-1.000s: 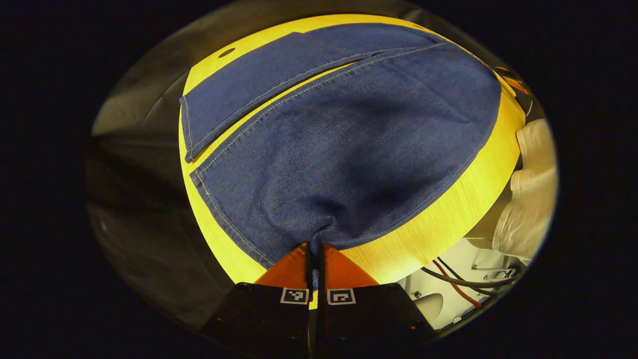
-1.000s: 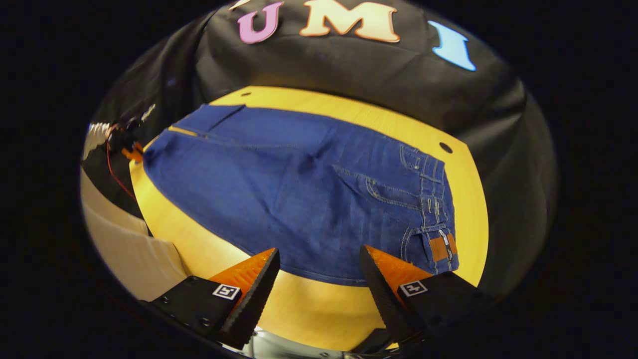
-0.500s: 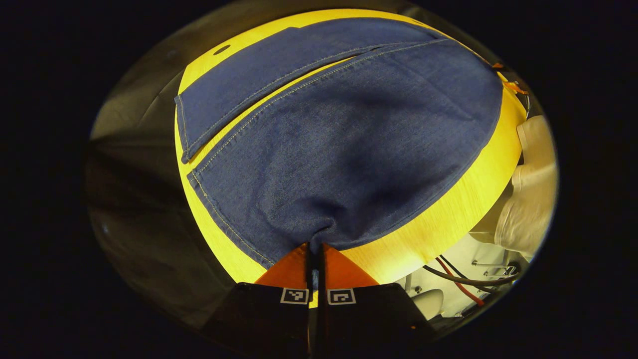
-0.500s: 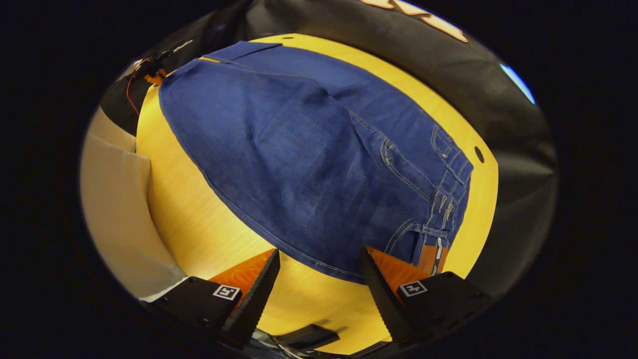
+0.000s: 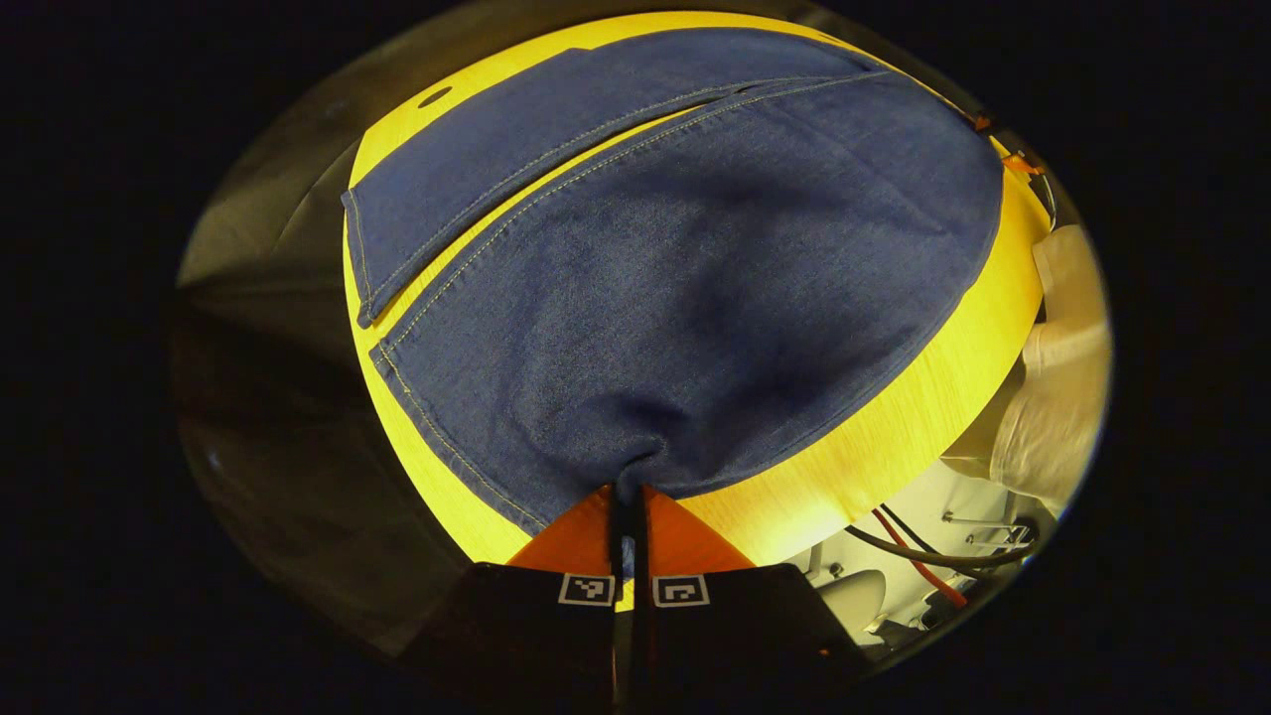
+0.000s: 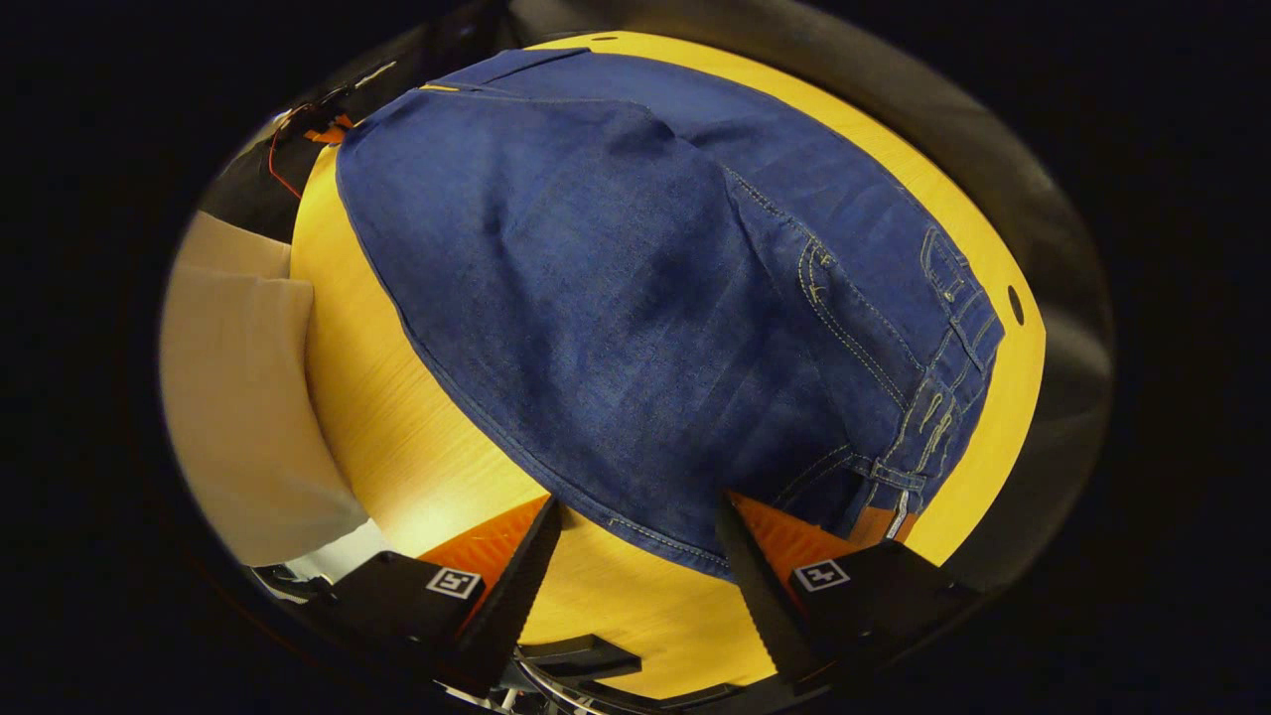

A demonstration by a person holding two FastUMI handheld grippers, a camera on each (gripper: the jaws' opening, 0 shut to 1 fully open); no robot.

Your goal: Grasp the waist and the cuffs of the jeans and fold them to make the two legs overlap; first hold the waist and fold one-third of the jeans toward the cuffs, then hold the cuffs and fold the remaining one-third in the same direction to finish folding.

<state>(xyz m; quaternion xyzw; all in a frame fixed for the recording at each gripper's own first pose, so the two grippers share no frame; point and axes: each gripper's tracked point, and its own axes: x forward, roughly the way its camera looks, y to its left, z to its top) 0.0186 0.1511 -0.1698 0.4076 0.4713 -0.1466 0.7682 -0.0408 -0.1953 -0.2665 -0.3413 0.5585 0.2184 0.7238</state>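
Your left gripper (image 5: 628, 497) is pinching the near edge of the jeans (image 5: 685, 278) down by the cuffs, both fingers pressing together on a puckered bit of denim. From there the jeans are running away from you along the yellow wooden table (image 5: 894, 437), long axis stretching from the cuffs at your left toward the waist far off. The two legs are lying side by side, not overlapping, with a thin strip of table showing between them, and the far leg's cuff (image 5: 359, 260) is reaching toward the table's left edge.

Your right gripper (image 6: 635, 536) is hovering at the near edge of the jeans (image 6: 645, 278) by the waist, fingers spread wide and holding nothing, with the denim hem sitting between them. The waistband (image 6: 943, 397) with its belt loops and a brown patch is pointing to the right in the right gripper view, and the legs are trailing off to the upper left. A pale sleeve (image 6: 238, 397) is showing beside the table's near edge.
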